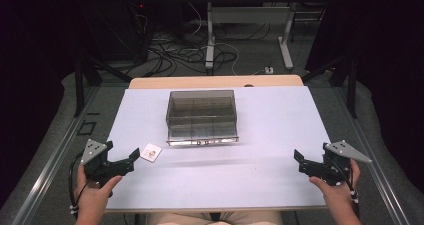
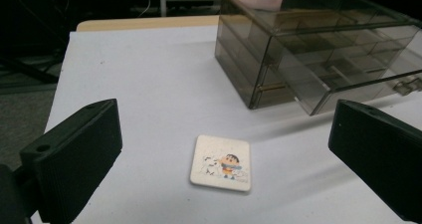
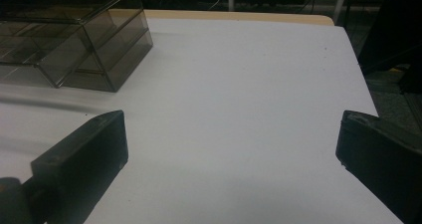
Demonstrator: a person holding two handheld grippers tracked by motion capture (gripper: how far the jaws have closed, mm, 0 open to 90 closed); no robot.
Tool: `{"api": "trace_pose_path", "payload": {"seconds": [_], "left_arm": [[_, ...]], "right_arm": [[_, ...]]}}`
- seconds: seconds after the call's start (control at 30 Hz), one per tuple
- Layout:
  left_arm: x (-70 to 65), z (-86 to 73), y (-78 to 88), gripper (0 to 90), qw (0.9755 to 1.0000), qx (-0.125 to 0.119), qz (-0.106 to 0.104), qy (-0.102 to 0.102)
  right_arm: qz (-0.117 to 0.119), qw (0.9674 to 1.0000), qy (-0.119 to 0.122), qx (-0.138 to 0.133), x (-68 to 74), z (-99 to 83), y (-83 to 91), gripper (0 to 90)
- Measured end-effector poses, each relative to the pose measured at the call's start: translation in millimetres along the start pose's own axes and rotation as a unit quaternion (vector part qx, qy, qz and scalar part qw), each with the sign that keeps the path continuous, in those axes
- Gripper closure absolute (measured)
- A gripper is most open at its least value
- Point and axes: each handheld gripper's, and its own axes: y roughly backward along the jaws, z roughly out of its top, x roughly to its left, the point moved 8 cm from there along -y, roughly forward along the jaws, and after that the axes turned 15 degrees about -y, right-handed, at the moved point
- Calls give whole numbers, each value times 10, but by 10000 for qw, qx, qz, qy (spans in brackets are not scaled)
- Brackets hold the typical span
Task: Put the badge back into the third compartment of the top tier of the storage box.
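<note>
Held the left tool (image 1: 121,159) low at the near-left, jaws spread wide and empty. Kept the right tool (image 1: 305,162) mirrored at the near-right, jaws likewise parted, both hands gripping from below.

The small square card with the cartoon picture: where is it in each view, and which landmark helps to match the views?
High view: the cartoon card lies lower left, just ahead of the left gripper.
Left gripper view: bottom centre, between the open fingers.
Right gripper view: not in it.
Shared landmark: the smoky transparent drawer box.
</note>
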Motion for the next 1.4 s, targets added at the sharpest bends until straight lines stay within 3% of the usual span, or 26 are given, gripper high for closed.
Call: {"api": "trace_pose_path", "payload": {"seconds": [0.03,0.2,0.4,0.47,0.63,0.83,1.03,1.1,1.13,1.3,1.4], "left_arm": [[0,-11,-23,5,10000,40,-28,-3],[-24,-6,-94,6,9998,196,-55,-79],[-52,43,-167,18,9994,333,-103,-6],[-28,47,-203,21,9991,402,-37,-109],[-6,45,-313,20,9982,587,-120,-11],[-46,57,-469,21,9951,951,-155,-209],[-108,130,-548,39,9938,1043,-20,-374],[-100,135,-570,39,9923,1157,-26,-437],[-101,148,-592,39,9931,1113,-34,-358],[-24,163,-640,39,9920,1224,0,-303],[31,155,-659,47,9920,1256,11,-127]], "right_arm": [[57,10000,74,12,2,-1,-7,0],[37,10000,6,57,-2,-14,-5,0],[45,10000,-60,51,-7,-6,-1,0],[47,10000,-39,34,-1,-3,-4,0],[72,10000,-24,34,14,8,-7,0],[73,9999,-93,37,9,12,-20,0],[89,9999,-113,-1,-2,21,-16,0],[113,9999,-101,36,-2,18,-6,0],[96,9999,-103,47,-2,18,-3,0],[121,9999,-104,12,-10,30,1,0],[108,9998,-156,1,-17,31,0,0]]}}
